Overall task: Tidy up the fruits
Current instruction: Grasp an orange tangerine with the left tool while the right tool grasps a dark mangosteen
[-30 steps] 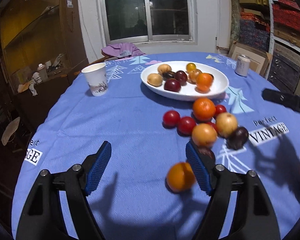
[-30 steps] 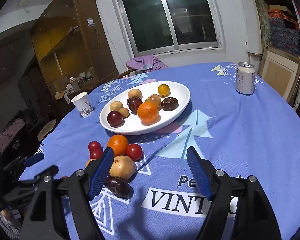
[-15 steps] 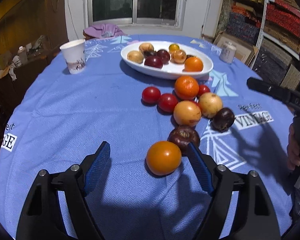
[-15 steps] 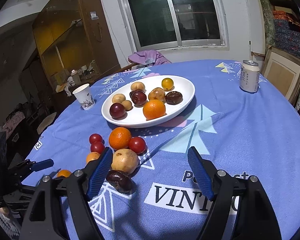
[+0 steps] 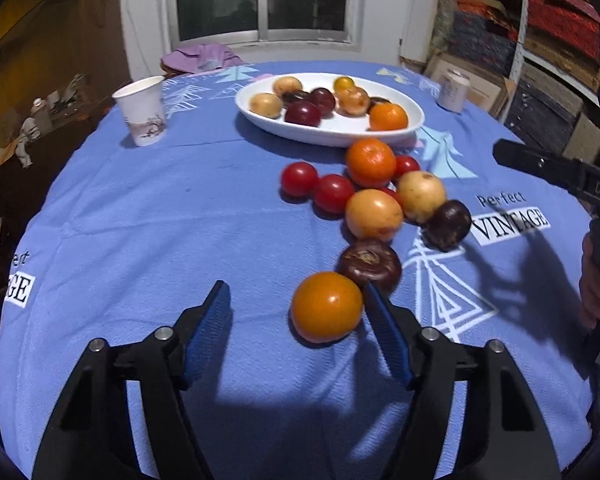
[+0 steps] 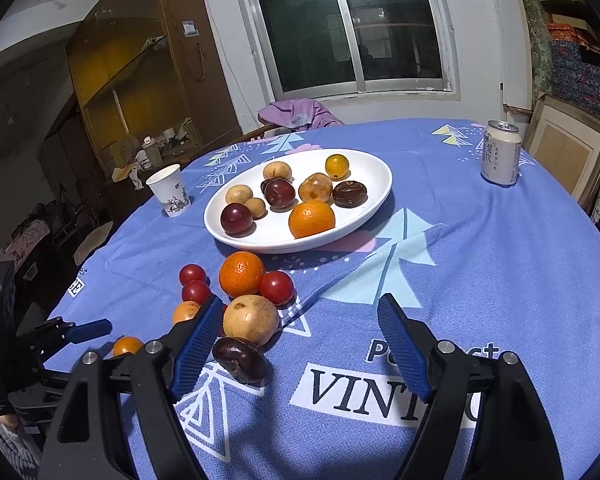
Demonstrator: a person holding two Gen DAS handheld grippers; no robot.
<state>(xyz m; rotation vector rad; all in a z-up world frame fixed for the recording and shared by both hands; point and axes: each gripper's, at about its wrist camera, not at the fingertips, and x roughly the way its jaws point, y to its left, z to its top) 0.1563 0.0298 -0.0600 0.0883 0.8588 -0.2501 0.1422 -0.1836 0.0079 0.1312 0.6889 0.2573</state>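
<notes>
Loose fruits lie on the blue tablecloth in front of a white oval plate [image 5: 332,138] [image 6: 260,240] that holds several more. In the left wrist view, a small orange fruit [image 5: 326,306] sits between the fingers of my left gripper [image 5: 296,292], close against the right pad. The left pad stands well clear of it, and the jaws are closing. A dark purple fruit [image 5: 370,266] lies just beyond. My right gripper [image 6: 300,302] is open above the cloth, with a dark fruit [image 6: 238,360] and a yellow fruit [image 6: 251,319] near its left finger [image 6: 196,344].
A paper cup [image 5: 142,112] stands at the left of the plate and a drink can [image 6: 500,154] at the far right. A purple cloth [image 6: 296,114] hangs on a chair behind the table. A wooden cabinet stands on the left and stacked shelves on the right.
The left gripper has tipped down and swung so the orange fruit now lies between its fingers, and its jaws have narrowed. The right gripper's view has barely shifted.
</notes>
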